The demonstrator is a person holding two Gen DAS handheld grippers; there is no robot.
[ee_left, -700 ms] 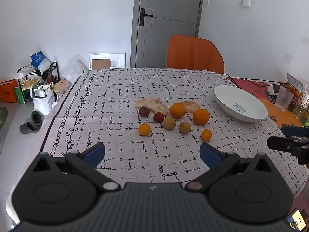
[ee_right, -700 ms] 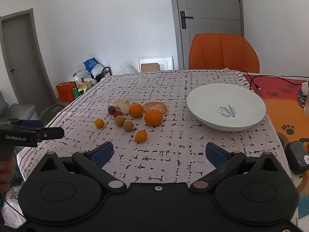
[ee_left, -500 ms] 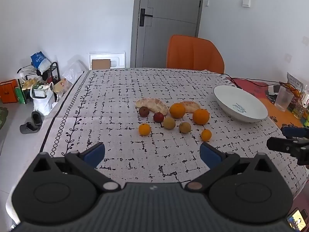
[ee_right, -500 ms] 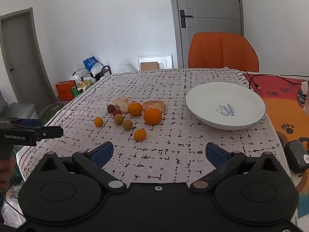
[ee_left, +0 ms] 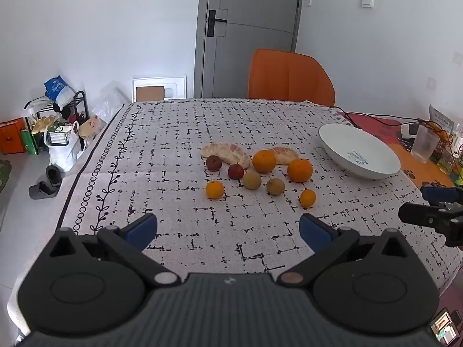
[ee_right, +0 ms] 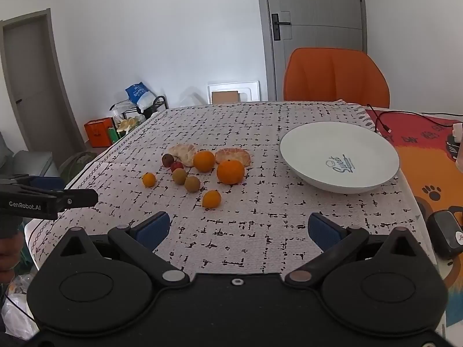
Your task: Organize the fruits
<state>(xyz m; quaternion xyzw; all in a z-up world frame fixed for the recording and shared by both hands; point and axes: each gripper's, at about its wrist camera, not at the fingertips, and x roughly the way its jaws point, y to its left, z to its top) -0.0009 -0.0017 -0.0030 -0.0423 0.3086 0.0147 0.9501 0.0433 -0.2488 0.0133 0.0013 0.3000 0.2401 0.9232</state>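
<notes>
Several fruits lie in a cluster mid-table: two large oranges (ee_left: 299, 170) (ee_right: 230, 171), small oranges (ee_left: 215, 189) (ee_right: 211, 199), two brown-green fruits (ee_left: 251, 180), two dark red fruits (ee_left: 235, 171) and peeled citrus pieces (ee_left: 227, 153) (ee_right: 233, 156). A white bowl (ee_left: 358, 150) (ee_right: 338, 156) stands to their right, with nothing in it. My left gripper (ee_left: 228, 228) hovers open over the near cloth, short of the fruits. My right gripper (ee_right: 238, 228) is open too, nearer the bowl, nothing between its fingers.
A patterned cloth covers the table (ee_left: 179, 133). An orange chair (ee_right: 335, 78) stands at the far side. A red mat with cables and a clear cup (ee_left: 424, 146) lies to the right, a black device (ee_right: 447, 237) near the right edge. Bags and a rack (ee_left: 55, 124) sit on the floor left.
The right wrist view has shifted slightly, with the fruits and bowl a little lower and left in it. The left view is nearly unchanged. Both grippers stay open.
</notes>
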